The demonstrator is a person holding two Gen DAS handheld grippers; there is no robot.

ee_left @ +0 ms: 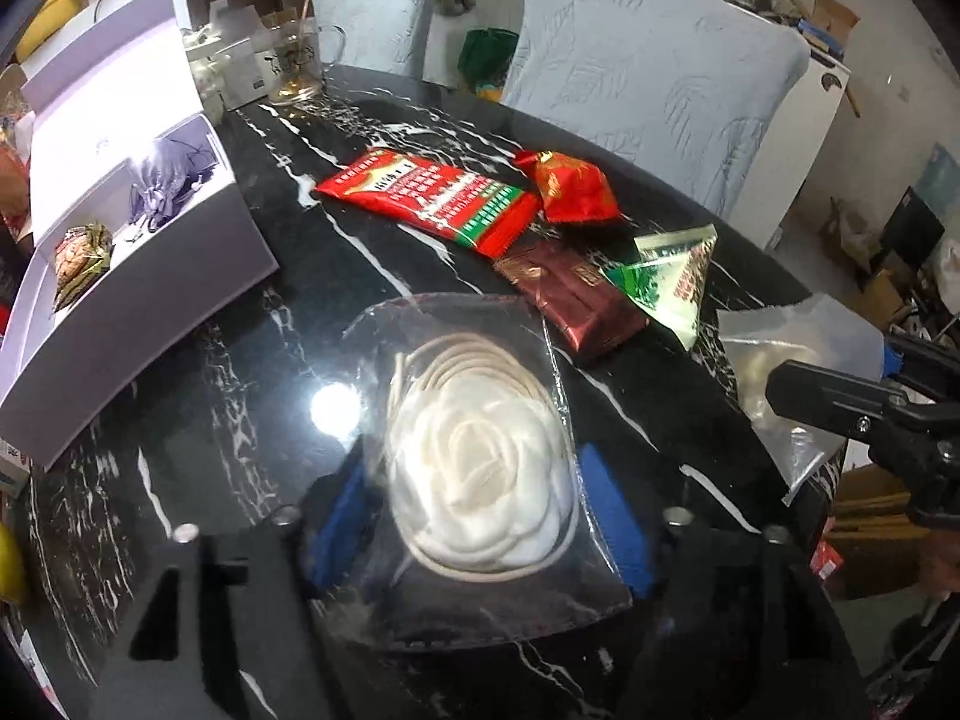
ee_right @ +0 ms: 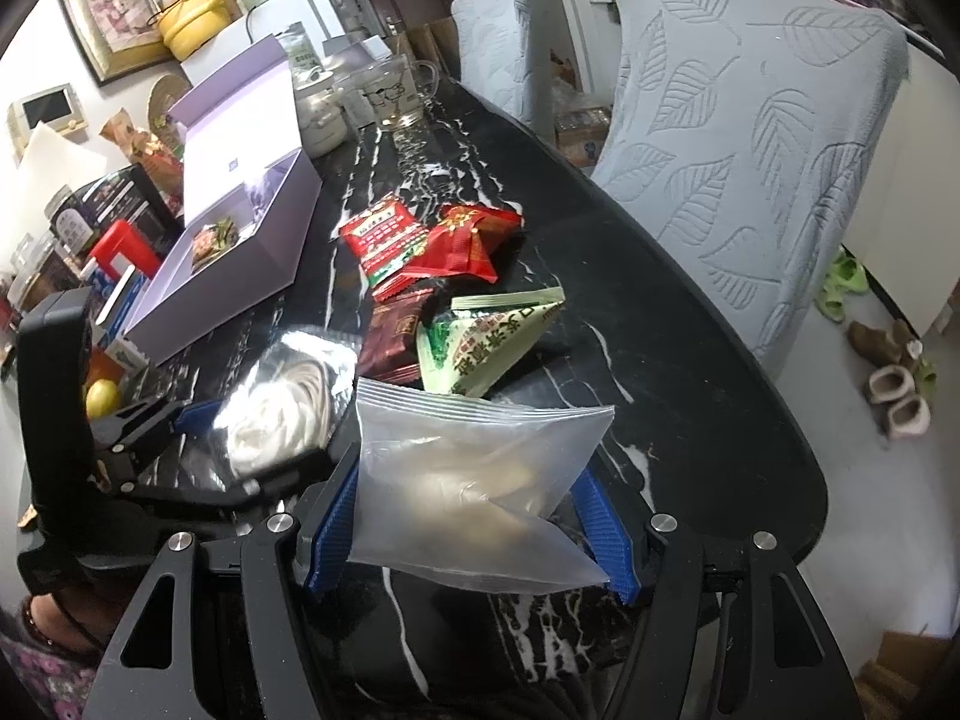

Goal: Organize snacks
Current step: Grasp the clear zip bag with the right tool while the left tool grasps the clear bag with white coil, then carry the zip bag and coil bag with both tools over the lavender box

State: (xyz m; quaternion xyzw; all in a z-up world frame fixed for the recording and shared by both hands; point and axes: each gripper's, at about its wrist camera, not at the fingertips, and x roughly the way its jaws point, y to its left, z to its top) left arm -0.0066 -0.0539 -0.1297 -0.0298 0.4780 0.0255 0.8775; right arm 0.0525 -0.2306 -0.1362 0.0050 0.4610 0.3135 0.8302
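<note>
A clear packet with a white flower-shaped pastry [ee_left: 474, 372] sits between the blue pads of my left gripper [ee_left: 474, 474], which is shut on it just over the black marble table [ee_left: 198, 396]. The right wrist view shows that packet [ee_right: 282, 396] in the left gripper [ee_right: 252, 444]. My right gripper [ee_right: 468, 462] is shut on a frosted zip bag [ee_right: 474, 420] with pale contents. Further back lie a long red packet [ee_left: 426, 198], a red pouch [ee_left: 576, 186], a brown packet [ee_left: 570, 294] and a green triangular packet [ee_left: 672, 282].
An open lilac-white box [ee_left: 150, 276] stands on the left with a wrapped snack [ee_left: 81, 258] inside. A glass mug [ee_left: 294, 66] is at the far end. Two covered chairs [ee_left: 648, 78] stand along the table's right edge. Clutter crowds the left beyond the box.
</note>
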